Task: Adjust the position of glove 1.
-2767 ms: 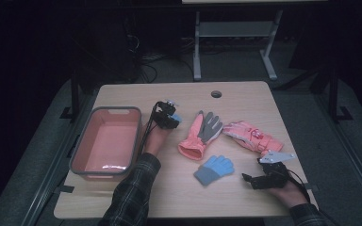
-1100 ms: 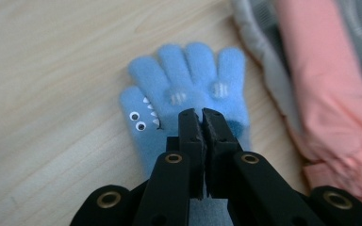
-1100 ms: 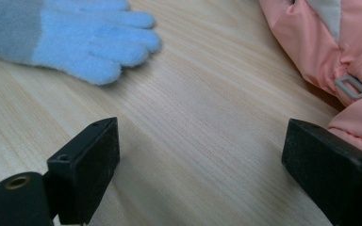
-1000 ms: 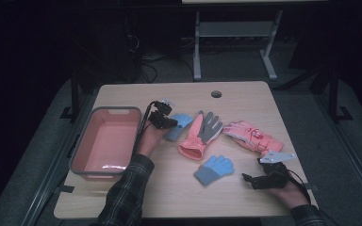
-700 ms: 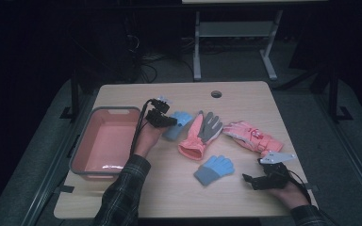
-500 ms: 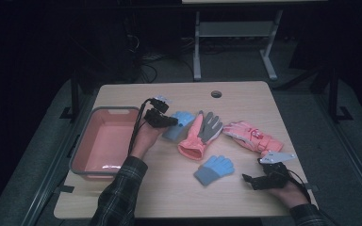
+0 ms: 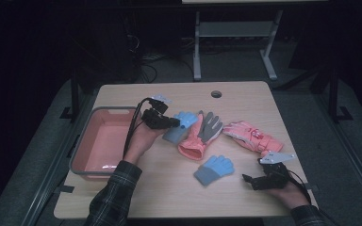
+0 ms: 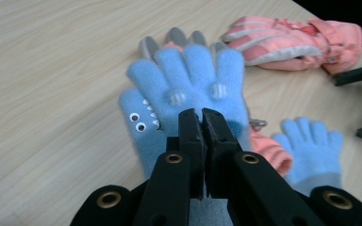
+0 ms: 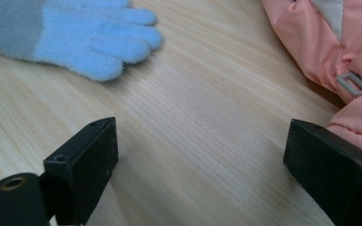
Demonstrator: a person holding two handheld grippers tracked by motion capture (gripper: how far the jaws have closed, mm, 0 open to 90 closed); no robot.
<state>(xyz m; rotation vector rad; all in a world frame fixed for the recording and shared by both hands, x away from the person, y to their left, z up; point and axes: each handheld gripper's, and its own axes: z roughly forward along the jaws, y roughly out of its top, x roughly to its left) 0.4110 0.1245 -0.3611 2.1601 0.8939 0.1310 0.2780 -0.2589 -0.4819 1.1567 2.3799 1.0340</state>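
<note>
On the table, a pink bin is seen at the left, no glove yet inside. A blue monster glove is pinched by the left gripper, jaws pressed together, just right of the bin. Its mate, a pink-and-grey glove and a pink ski glove are left to be moved. The right gripper is held spread at near right. No writing can be read.

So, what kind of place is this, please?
Probably a lab or recording room, not a home: a plain wooden table in a dark room, cables on the floor behind it, and a metal stand.
</note>
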